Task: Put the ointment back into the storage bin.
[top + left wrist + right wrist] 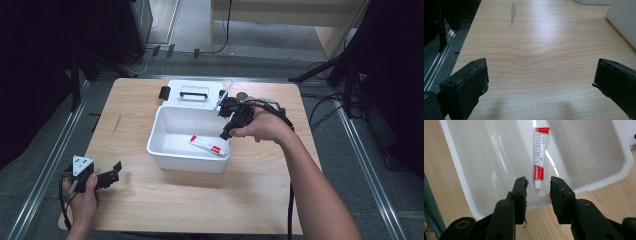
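The tabletop [150, 200] is light wood with a dark streak [117, 123] near its left side. A white box [172, 157] sits in the middle. Its white lid [192, 92] lies flat just behind it, with a black handle.

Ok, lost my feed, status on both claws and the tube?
Right claw open above white plastic box. Red-and-white tube lying loose inside. Left claw open, empty, over wooden table. Nothing blocking.

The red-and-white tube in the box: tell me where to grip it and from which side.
Grip the tube across its flat mid-body, coming straight down from above with the right gripper. It lies flat on the floor of the white box, whose walls likely block a sideways approach.
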A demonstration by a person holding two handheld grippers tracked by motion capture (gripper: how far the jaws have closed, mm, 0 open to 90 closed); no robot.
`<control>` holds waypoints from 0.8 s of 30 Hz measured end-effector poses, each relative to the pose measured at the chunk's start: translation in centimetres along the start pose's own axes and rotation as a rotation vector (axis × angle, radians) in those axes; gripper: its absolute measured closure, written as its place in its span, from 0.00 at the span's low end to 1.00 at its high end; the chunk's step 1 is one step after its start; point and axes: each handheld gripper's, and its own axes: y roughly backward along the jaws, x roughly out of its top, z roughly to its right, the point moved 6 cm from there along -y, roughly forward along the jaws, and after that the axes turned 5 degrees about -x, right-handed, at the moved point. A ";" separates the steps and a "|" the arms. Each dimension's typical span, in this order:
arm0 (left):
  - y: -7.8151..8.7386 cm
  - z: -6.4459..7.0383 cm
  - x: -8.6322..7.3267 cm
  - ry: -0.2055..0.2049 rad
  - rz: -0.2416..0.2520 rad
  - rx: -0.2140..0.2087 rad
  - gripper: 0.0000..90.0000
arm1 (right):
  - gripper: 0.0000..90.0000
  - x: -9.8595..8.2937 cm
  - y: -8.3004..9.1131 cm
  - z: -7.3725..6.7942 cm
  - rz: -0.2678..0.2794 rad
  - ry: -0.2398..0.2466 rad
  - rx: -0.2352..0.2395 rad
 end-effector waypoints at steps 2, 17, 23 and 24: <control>0.0 0.0 0.0 0.000 0.000 0.000 0.00 | 0.75 -0.3 0.4 0.3 0.008 -0.007 -0.004; 0.0 0.0 0.0 -0.003 -0.002 0.003 0.00 | 0.75 -3.6 2.2 2.2 0.050 -0.089 -0.027; 0.0 0.0 0.0 -0.002 0.001 0.003 0.00 | 0.75 -5.3 1.9 2.8 0.053 -0.123 -0.031; 0.0 0.0 0.0 -0.002 0.001 0.004 0.00 | 0.74 -5.6 1.8 2.9 0.055 -0.132 -0.030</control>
